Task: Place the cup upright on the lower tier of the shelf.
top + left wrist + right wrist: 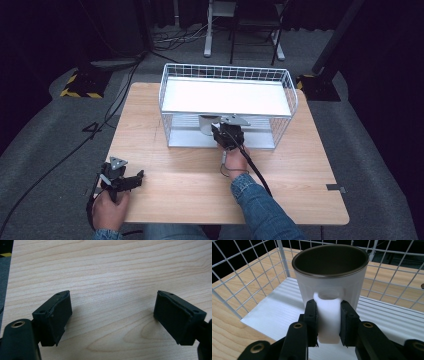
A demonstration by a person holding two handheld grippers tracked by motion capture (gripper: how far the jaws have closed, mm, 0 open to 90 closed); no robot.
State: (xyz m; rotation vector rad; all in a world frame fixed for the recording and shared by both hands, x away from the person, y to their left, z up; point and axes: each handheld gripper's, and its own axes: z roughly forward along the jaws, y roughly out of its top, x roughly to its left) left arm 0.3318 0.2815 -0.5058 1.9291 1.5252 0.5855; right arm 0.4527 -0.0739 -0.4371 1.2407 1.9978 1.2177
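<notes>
Right gripper (329,320) clamped on the handle (327,315) of a white mug (329,277): black fingers (311,315) pinch the handle from both sides, mug body just beyond them, upright, dark inside, centre of the right gripper view. Mug sits in the lower tier of a white wire rack (227,107), over its white ribbed bottom shelf (274,312); in the high view it's at frame centre, under the rack's white top shelf (225,97), with the right gripper (226,134) reaching in through the near side. Wire mesh walls close behind and to the left of the mug in the right gripper view. Left gripper (120,179) lower left in the high view, well apart from the rack, fingers (56,315) spread wide with nothing between them, bare wooden surface (112,277) below
</notes>
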